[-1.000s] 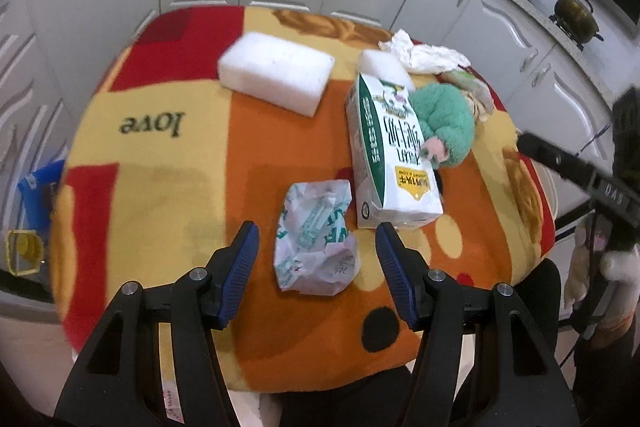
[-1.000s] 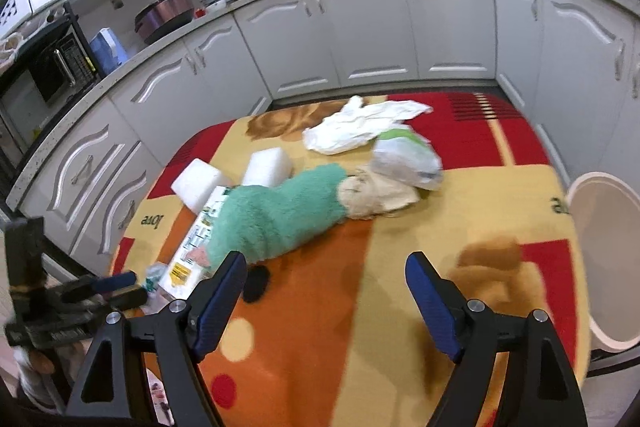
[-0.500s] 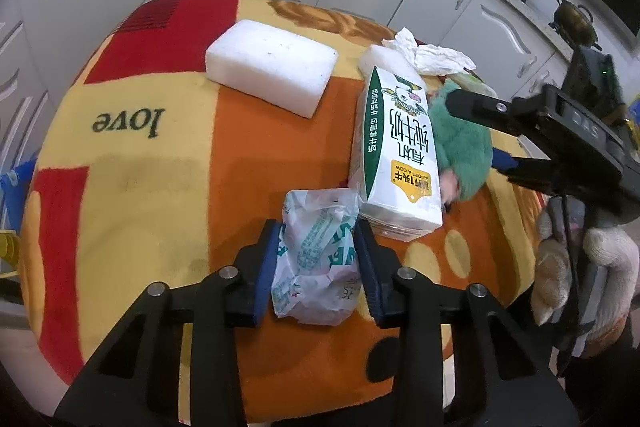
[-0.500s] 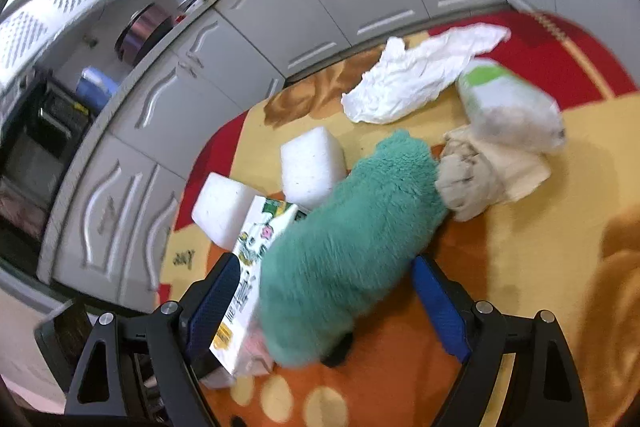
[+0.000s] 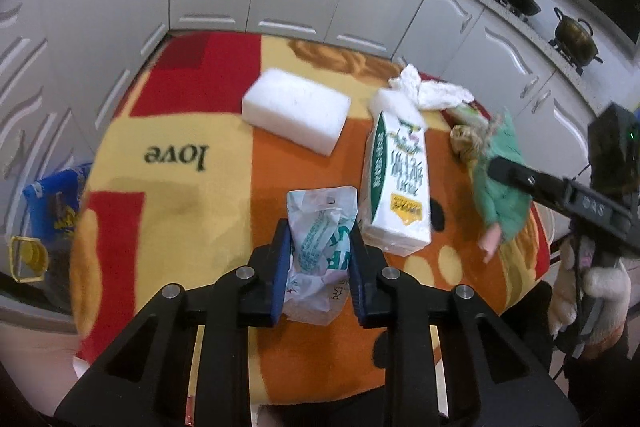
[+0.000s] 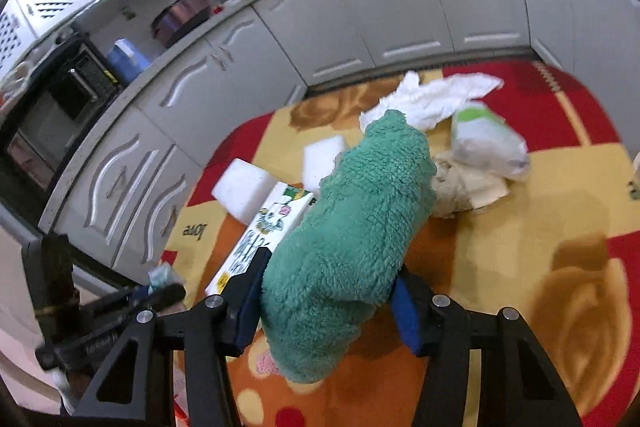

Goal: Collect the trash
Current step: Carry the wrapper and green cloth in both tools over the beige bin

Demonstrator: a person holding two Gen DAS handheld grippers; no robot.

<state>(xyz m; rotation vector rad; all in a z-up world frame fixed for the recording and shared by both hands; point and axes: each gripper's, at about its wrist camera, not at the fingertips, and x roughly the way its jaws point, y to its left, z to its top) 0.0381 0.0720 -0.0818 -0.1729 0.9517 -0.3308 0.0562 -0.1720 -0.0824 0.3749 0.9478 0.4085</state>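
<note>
Wrapper [image 5: 318, 247] pinched in left tool [image 5: 318, 267], angled down; right tool [image 6: 326, 299] closing around green plush [image 6: 352, 239].

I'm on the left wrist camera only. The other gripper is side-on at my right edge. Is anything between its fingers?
Observer: Yes. The right gripper has the green plush between its fingers, and its jaws are closing on it.
Operator: What's behind that plush?
Observer: A crumpled clear bag with a green patch, lying against the beige wad.
Operator: Anything on the counter over there?
Observer: A microwave at the far left.
</note>
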